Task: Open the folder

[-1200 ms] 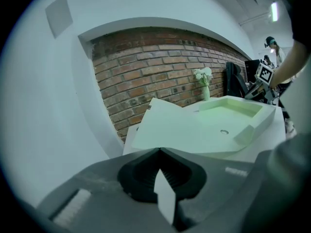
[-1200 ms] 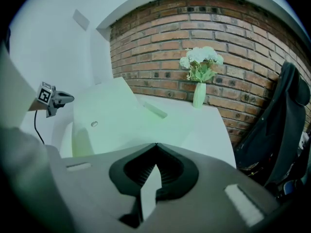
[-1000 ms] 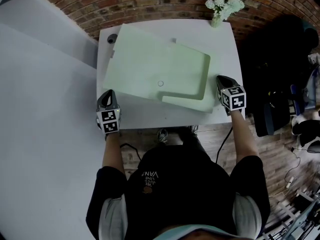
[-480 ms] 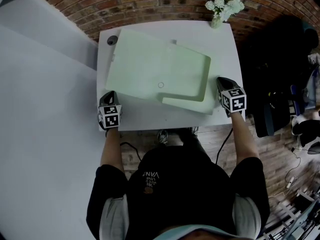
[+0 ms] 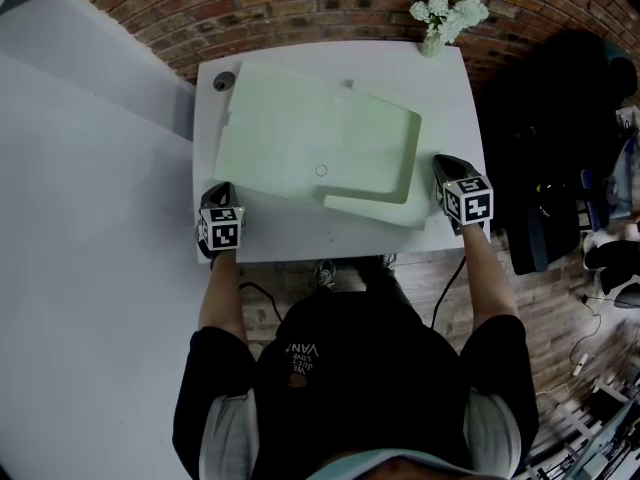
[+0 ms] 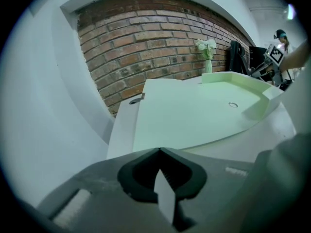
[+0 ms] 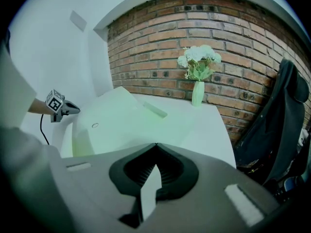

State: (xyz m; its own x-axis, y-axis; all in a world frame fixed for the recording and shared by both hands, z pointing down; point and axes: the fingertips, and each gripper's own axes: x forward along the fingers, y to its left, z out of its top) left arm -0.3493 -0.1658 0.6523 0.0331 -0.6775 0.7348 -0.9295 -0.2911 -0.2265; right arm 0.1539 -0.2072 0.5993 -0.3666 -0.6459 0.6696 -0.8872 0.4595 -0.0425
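Folder (image 5: 320, 138) lies open (cover flat); left gripper (image 5: 216, 192) has sunk at 7 o'clock, right gripper (image 5: 441, 162) idle; both fingers pressed together, empty.

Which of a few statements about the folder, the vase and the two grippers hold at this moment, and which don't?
1. The pale green folder lies on the white table. True.
2. The left gripper grips the folder's edge. False: it is shut on nothing, near the folder's near-left corner.
3. A vase of white flowers stands at the table's far edge. True.
4. The right gripper is open. False: it is shut and empty, beside the folder's near-right corner.
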